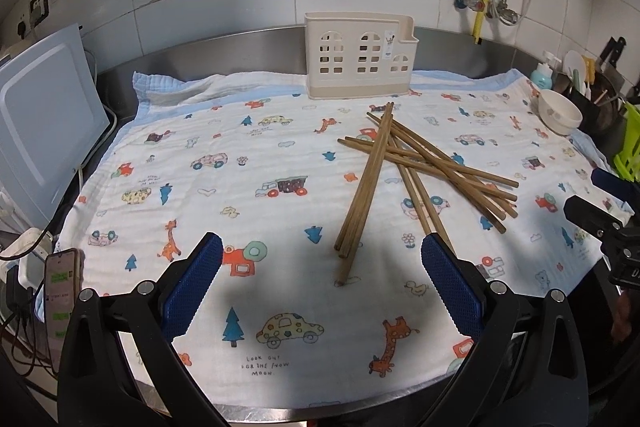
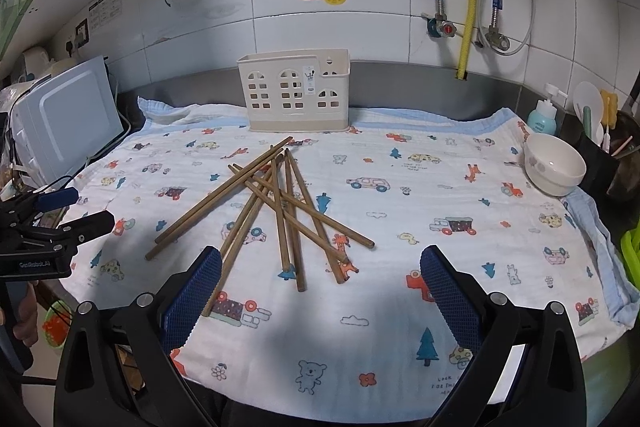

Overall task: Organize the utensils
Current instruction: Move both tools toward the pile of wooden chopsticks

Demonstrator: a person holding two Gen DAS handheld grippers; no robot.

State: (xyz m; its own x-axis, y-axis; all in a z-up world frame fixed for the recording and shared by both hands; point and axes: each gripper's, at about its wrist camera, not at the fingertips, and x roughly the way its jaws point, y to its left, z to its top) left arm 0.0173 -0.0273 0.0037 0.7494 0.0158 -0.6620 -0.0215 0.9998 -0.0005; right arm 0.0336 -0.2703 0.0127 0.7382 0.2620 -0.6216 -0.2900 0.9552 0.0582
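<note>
Several brown wooden chopsticks [image 1: 416, 163] lie crossed in a loose pile on a cartoon-print cloth [image 1: 240, 187]; they also show in the right wrist view [image 2: 280, 211]. A beige utensil holder [image 1: 358, 55] with window cut-outs stands upright at the cloth's back edge, also in the right wrist view [image 2: 295, 89]. My left gripper [image 1: 322, 263] is open and empty, just short of the pile's near ends. My right gripper [image 2: 320, 267] is open and empty, above the pile's near ends. Each gripper shows at the edge of the other's view.
A white bowl [image 2: 554, 165] sits at the cloth's right edge, with a blue soap bottle [image 2: 542, 119] and a dark utensil pot behind it. A white appliance [image 1: 44, 131] stands at left, with a phone [image 1: 60, 303] and cables. Pipes run down the tiled wall.
</note>
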